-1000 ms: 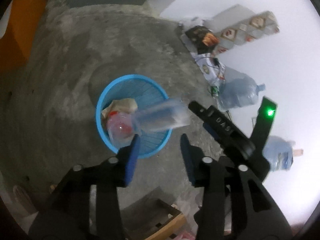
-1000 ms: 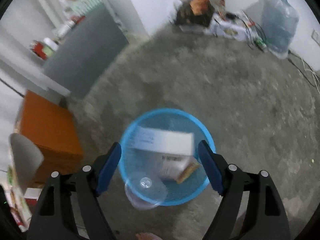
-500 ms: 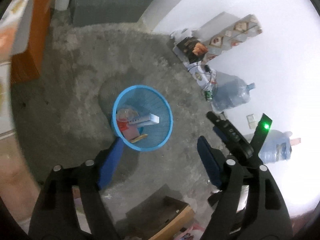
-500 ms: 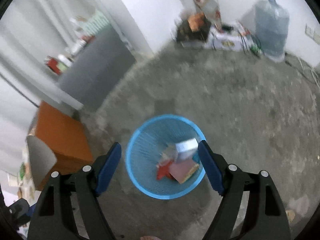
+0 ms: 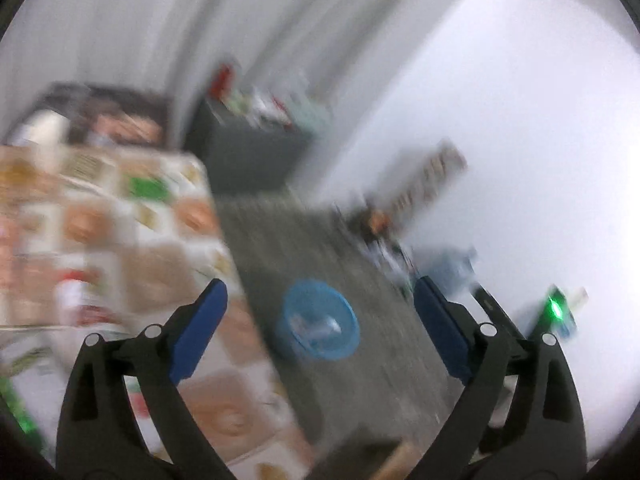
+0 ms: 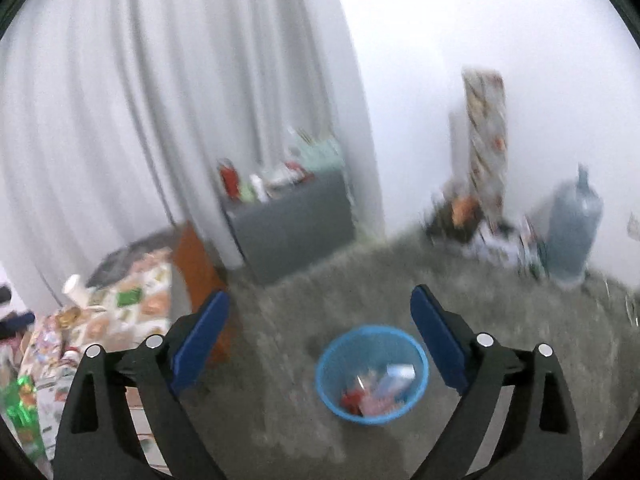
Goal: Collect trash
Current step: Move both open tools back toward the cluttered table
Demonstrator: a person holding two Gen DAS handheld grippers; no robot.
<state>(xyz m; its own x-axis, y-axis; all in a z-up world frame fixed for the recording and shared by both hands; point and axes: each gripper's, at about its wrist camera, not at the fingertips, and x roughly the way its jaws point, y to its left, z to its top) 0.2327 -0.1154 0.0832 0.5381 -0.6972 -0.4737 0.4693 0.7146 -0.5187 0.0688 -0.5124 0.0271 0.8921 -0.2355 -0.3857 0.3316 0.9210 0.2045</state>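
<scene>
Both tools, left tool point(image 5: 318, 322) and right tool point(image 6: 320, 320), gape empty; steady them, then approach trash near the tabletop point(image 6: 132, 312) edge, away from the bin point(image 6: 372, 374).

- My left gripper point(image 5: 320, 328): black frame, blue finger pads point(image 5: 198, 332), silver screws.
- My right gripper point(image 6: 320, 332) looks identical, though blurred.

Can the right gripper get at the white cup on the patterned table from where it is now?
Probably yes. The right gripper is open and empty, and the white cup stands exposed near the table's far edge, off to its left. It would need to swing left first.
</scene>
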